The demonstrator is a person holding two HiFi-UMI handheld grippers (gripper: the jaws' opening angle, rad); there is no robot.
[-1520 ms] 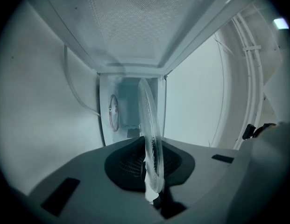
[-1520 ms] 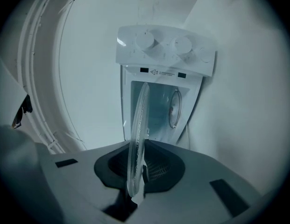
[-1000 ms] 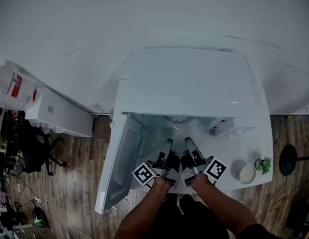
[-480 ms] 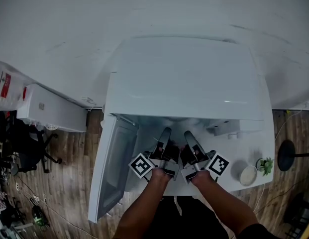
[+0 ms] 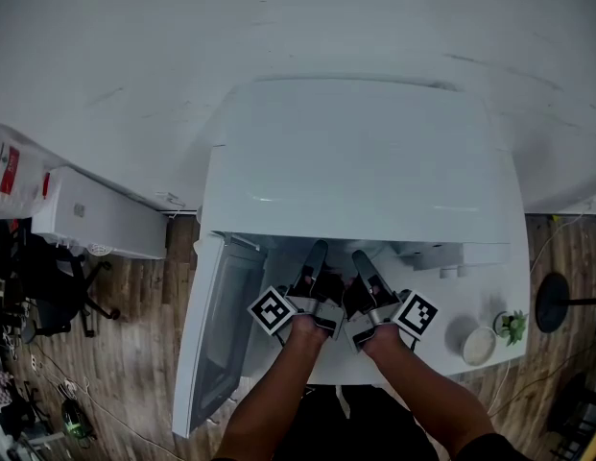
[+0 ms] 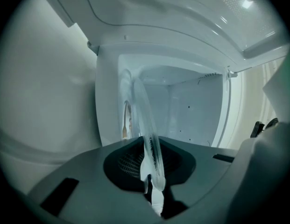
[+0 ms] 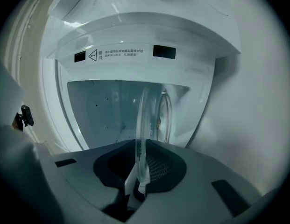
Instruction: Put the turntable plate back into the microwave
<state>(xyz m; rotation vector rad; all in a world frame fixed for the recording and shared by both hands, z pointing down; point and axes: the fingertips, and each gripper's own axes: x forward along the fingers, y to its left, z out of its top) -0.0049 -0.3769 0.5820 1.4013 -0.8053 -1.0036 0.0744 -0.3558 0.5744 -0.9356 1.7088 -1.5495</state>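
Note:
The white microwave (image 5: 363, 159) stands with its door (image 5: 219, 332) swung open to the left. Both grippers reach into its mouth side by side, the left gripper (image 5: 315, 257) and the right gripper (image 5: 363, 260). Each is shut on the rim of the clear glass turntable plate, which the microwave's top hides in the head view. In the left gripper view the plate (image 6: 144, 120) shows edge-on, clamped in the left gripper (image 6: 152, 190), with the cavity (image 6: 194, 111) beyond. In the right gripper view the plate (image 7: 144, 122) rises from the right gripper (image 7: 137, 185) before the cavity (image 7: 100, 111).
A small white bowl (image 5: 478, 345) and a little green plant (image 5: 513, 324) sit on the white counter (image 5: 465, 301) right of the microwave. A white box (image 5: 101, 224) and an office chair (image 5: 43, 291) stand on the wooden floor at the left. A warning label (image 7: 119, 54) sits above the opening.
Both grippers have pushed forward with the plate. The glass seen in front of the opening a second ago is now under the microwave's top. The head view has shifted slightly.

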